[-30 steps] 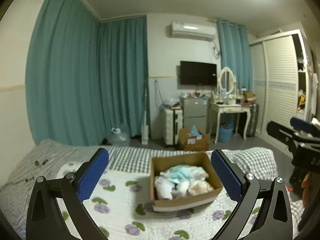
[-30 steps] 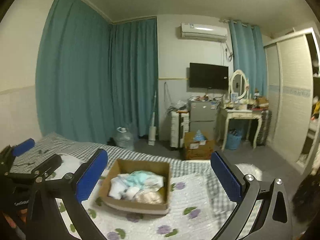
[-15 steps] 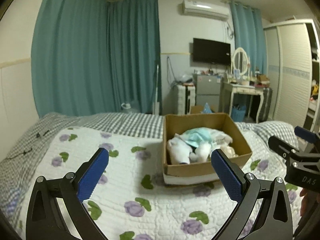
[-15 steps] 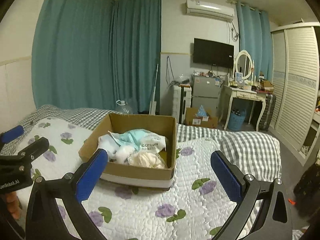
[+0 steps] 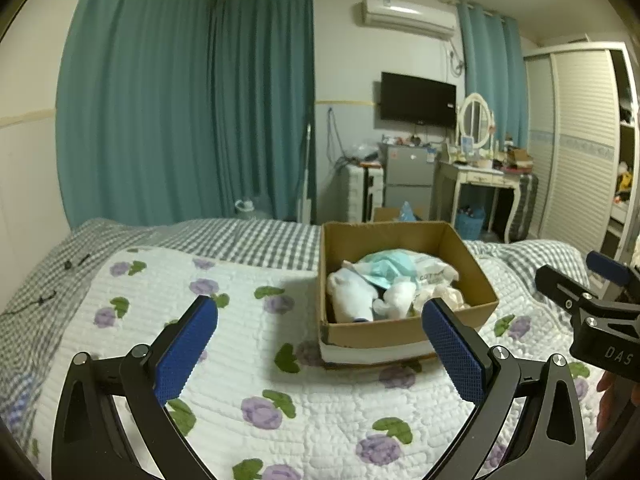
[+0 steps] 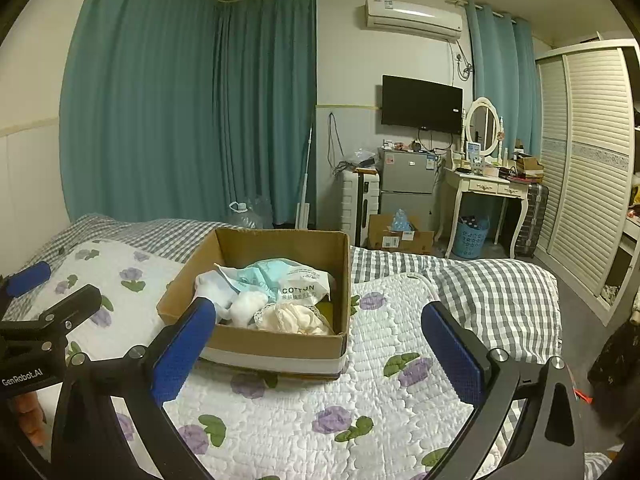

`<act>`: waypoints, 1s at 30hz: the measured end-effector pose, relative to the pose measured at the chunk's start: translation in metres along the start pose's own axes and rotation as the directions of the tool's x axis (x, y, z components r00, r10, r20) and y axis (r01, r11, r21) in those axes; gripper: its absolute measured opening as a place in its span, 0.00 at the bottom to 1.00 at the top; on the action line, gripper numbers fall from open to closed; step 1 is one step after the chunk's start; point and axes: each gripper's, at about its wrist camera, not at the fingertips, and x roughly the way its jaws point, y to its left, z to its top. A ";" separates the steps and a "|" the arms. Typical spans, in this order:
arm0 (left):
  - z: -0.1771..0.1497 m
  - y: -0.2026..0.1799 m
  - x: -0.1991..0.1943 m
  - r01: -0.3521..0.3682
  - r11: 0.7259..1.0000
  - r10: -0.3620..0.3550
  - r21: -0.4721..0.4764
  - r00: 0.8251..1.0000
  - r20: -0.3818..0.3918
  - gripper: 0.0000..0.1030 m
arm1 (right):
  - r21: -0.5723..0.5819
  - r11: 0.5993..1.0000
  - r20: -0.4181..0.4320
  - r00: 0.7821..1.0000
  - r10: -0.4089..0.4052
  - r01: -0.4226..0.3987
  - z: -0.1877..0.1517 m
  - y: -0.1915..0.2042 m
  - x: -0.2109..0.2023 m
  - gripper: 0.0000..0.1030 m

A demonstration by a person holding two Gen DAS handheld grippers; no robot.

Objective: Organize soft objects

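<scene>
An open cardboard box (image 5: pixel 404 276) heaped with white, pale-blue and cream soft objects (image 6: pixel 276 300) sits mid-bed on the flowered quilt (image 5: pixel 248 320), while the left claw (image 5: pixel 320 344) and right claw (image 6: pixel 318 344) both gape wide, empty.

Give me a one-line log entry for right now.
stage: approach | left gripper: open, empty | right gripper: open, empty | cardboard box: on quilt, holds soft items | contact: none
</scene>
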 end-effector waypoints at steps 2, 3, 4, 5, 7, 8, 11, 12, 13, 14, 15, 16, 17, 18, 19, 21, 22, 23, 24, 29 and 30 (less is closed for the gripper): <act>0.000 0.001 0.001 0.004 1.000 -0.004 -0.001 1.000 -0.003 1.00 | -0.002 1.000 0.004 1.000 -0.002 0.002 0.000 0.001 0.000 1.00; 0.000 0.001 0.002 0.006 1.000 -0.006 -0.002 1.000 -0.004 1.00 | -0.003 1.000 0.006 1.000 -0.004 0.004 0.000 0.001 -0.001 1.00; 0.000 0.002 0.001 0.007 1.000 -0.007 -0.004 1.000 -0.003 1.00 | -0.003 1.000 0.005 1.000 -0.003 0.003 0.000 0.001 0.000 1.00; 0.000 0.002 0.001 0.011 1.000 -0.011 -0.007 1.000 -0.002 1.00 | -0.001 1.000 0.005 1.000 -0.003 0.003 0.000 0.001 -0.001 1.00; 0.000 0.003 0.001 0.018 1.000 -0.018 -0.013 1.000 -0.003 1.00 | 0.005 1.000 0.003 1.000 -0.001 0.001 -0.001 0.001 0.000 1.00; 0.000 0.003 0.001 0.019 1.000 -0.019 -0.013 1.000 -0.003 1.00 | 0.006 1.000 0.001 1.000 0.001 -0.001 -0.001 0.000 0.000 1.00; -0.001 0.001 0.001 0.014 1.000 -0.014 -0.007 1.000 -0.003 1.00 | 0.005 1.000 0.003 1.000 0.000 0.000 -0.001 0.000 -0.001 1.00; 0.000 0.001 0.001 0.014 1.000 -0.014 -0.008 1.000 -0.003 1.00 | 0.004 1.000 0.005 1.000 -0.002 0.002 -0.001 0.000 -0.001 1.00; -0.001 0.001 0.001 0.011 1.000 -0.011 -0.008 1.000 -0.004 1.00 | 0.004 1.000 0.004 1.000 -0.004 0.004 -0.001 0.000 -0.001 1.00; -0.001 0.001 0.001 0.012 1.000 -0.012 -0.009 1.000 -0.006 1.00 | 0.005 1.000 0.004 1.000 -0.004 0.004 -0.001 -0.001 -0.001 1.00; -0.001 0.001 0.002 0.023 1.000 -0.023 -0.006 1.000 -0.011 1.00 | 0.006 1.000 0.003 1.000 -0.003 0.003 -0.001 -0.001 0.000 1.00; -0.001 0.001 0.002 0.030 1.000 -0.030 -0.003 0.999 -0.012 1.00 | 0.008 1.000 0.001 1.000 -0.002 0.002 -0.001 -0.001 0.000 1.00; -0.002 0.000 0.001 0.031 1.000 -0.031 -0.002 0.999 -0.011 1.00 | 0.008 1.000 -0.001 1.000 -0.001 0.001 -0.002 -0.001 0.000 1.00; -0.002 0.000 0.000 0.029 1.000 -0.029 -0.002 1.000 -0.005 1.00 | 0.006 1.000 -0.003 1.000 -0.002 0.002 -0.002 0.000 0.001 1.00; -0.002 -0.001 -0.001 0.027 1.000 -0.027 0.000 1.000 0.001 1.00 | 0.002 1.000 -0.004 1.000 -0.004 0.004 -0.002 0.001 0.001 1.00; -0.001 -0.001 -0.001 0.025 1.000 -0.025 0.002 1.000 0.002 1.00 | -0.003 1.000 -0.005 1.000 -0.007 0.007 -0.003 0.002 0.001 1.00; -0.001 0.000 -0.001 0.024 1.000 -0.024 0.000 1.000 0.002 1.00 | -0.004 1.000 -0.004 1.000 -0.007 0.007 -0.003 0.002 0.001 1.00; -0.002 0.000 0.000 0.021 1.000 -0.021 -0.002 1.000 0.000 1.00 | -0.003 1.000 -0.004 1.000 -0.007 0.007 -0.003 0.002 0.001 1.00; -0.002 0.000 0.000 0.021 1.000 -0.021 -0.002 1.000 -0.001 1.00 | -0.002 1.000 -0.004 1.000 -0.008 0.008 -0.003 0.002 0.001 1.00; -0.002 0.001 0.000 0.022 1.000 -0.022 -0.003 1.000 0.002 1.00 | 0.001 1.000 -0.004 1.000 -0.011 0.011 -0.002 0.001 0.001 1.00; -0.002 0.001 -0.001 0.023 1.000 -0.023 -0.003 1.000 0.002 1.00 | 0.001 1.000 -0.004 1.000 -0.011 0.011 -0.003 0.001 0.001 1.00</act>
